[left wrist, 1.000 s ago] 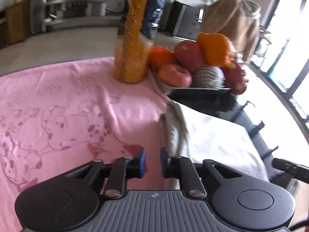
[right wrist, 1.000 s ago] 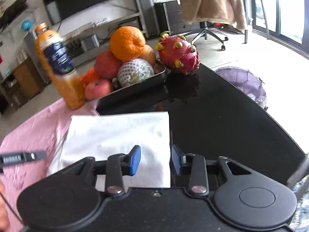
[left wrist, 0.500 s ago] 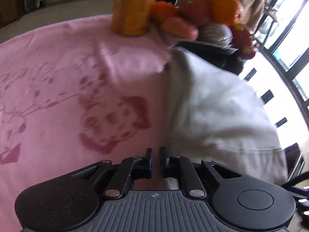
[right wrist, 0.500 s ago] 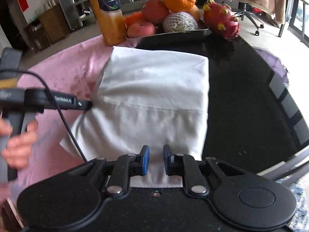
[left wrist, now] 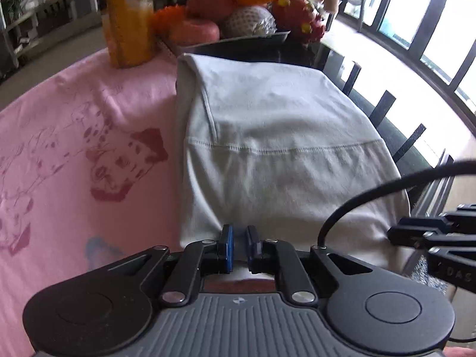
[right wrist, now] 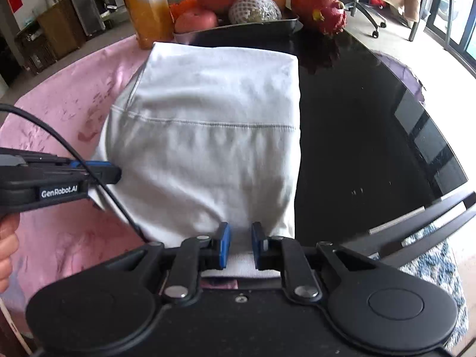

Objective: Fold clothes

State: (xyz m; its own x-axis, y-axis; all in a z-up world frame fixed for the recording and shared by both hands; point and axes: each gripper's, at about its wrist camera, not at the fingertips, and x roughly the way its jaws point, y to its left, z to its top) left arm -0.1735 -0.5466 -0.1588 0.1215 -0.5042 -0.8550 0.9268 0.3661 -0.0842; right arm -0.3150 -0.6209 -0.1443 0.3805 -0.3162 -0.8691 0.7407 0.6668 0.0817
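A folded white garment point(left wrist: 282, 119) point(right wrist: 208, 104) lies partly on a pink printed cloth point(left wrist: 74, 148) and partly on the black glass table point(right wrist: 372, 119), with a stitched seam across its middle. My left gripper point(left wrist: 240, 236) is at the garment's near left corner and its jaws are opening. A narrow gap shows between them, with fabric under it, and the pads do not visibly pinch it. The left gripper point(right wrist: 114, 175) also shows from the side in the right wrist view. My right gripper point(right wrist: 240, 242) is shut on the garment's near hem towards its right side.
At the far edge stand an orange juice bottle point(right wrist: 151, 9) and a dark fruit tray point(right wrist: 253, 26) with a dragon fruit point(right wrist: 318, 6) beside it. A hand point(right wrist: 7, 244) holds the left gripper, and its cable crosses the garment's corner. The table edge curves close on the right.
Both grippers came down and back to the garment's near edge. The right jaws narrowed onto the hem. The left gripper shifted from the pink cloth onto the white garment.
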